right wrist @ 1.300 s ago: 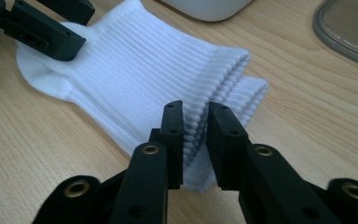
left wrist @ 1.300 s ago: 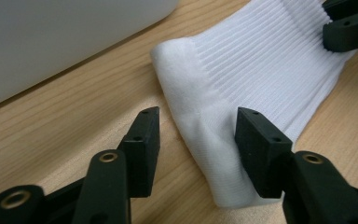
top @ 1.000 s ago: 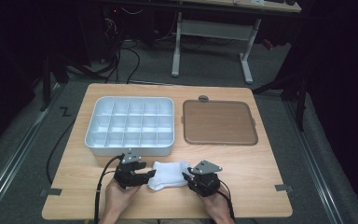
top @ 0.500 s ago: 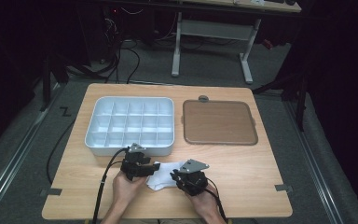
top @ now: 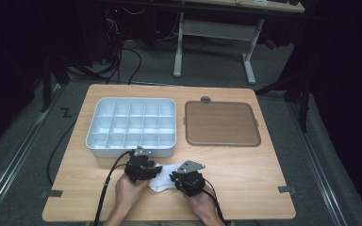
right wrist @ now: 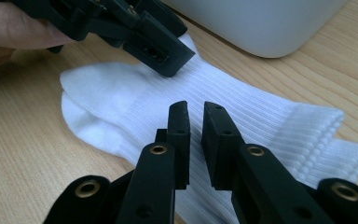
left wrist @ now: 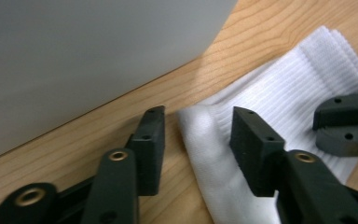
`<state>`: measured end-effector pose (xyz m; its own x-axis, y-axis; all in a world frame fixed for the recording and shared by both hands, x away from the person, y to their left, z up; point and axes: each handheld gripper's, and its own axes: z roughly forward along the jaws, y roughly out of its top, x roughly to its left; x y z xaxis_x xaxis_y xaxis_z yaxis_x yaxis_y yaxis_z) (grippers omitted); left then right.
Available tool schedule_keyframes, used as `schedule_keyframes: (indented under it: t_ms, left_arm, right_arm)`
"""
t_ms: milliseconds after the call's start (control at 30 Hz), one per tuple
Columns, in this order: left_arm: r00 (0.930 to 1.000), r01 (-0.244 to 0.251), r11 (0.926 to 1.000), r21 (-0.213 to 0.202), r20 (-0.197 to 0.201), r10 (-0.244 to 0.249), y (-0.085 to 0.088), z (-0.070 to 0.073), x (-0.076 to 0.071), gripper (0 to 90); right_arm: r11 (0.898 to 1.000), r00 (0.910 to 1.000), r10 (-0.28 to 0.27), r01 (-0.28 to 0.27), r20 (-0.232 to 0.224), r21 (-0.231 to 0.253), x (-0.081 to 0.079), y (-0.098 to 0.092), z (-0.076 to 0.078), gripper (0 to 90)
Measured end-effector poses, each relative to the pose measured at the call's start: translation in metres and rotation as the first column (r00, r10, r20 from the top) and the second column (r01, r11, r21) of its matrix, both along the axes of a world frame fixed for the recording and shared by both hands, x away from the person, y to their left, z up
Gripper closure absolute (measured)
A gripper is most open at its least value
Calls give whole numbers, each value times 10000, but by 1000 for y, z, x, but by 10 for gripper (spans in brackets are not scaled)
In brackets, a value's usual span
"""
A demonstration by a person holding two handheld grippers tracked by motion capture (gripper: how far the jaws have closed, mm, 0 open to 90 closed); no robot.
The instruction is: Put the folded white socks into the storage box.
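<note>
With the right claw (right wrist: 195,114) nearly pressed together, we should close the half-spread, just-closing left claw (left wrist: 196,126) squarely over the sock's (right wrist: 242,121) edge.

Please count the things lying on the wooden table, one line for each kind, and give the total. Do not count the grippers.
White compartment tray: 1
Brown flat tray: 1
White socks, lying stacked as a pair: 2
Total: 4
</note>
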<state>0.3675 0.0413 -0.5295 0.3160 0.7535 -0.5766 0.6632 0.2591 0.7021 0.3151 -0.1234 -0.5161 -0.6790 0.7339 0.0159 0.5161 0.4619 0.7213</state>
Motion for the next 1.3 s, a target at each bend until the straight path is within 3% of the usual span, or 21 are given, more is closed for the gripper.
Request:
schedule_keyframes:
  t_ms: [233,400,567,600,1000,1100,1300]
  left_arm:
    - [9999,128,9995,-274,39,-127,0,-2,-4,746]
    - [9993,289,9977,-611,-216,-302,4,-1,-4,815]
    - [9989,372,9954,-888,-236,-394,7,4,-7,829]
    - [9988,397,9925,-1158,-248,-428,11,9,-9,830]
    - [9981,580,9776,-2024,-89,-610,24,35,-20,835]
    - [9980,621,9768,-2049,-21,-639,27,40,-24,837]
    - [9990,446,9724,-2288,74,-441,35,43,-25,839]
  right_arm:
    - [10000,10000,-41,41,-17,-85,0,-2,-5,828]
    - [9998,10000,52,-51,47,-175,-1,-2,-7,836]
    - [9997,9999,128,-126,69,-221,-2,-2,-8,846]
    - [9996,9999,149,-147,83,-223,-2,-1,-8,851]
    - [9977,9982,594,-598,-118,-308,3,15,-7,870]
    - [9960,9968,788,-794,-168,-411,5,21,-6,872]
    - [9942,9939,1071,-1073,-247,-84,8,33,-8,874]
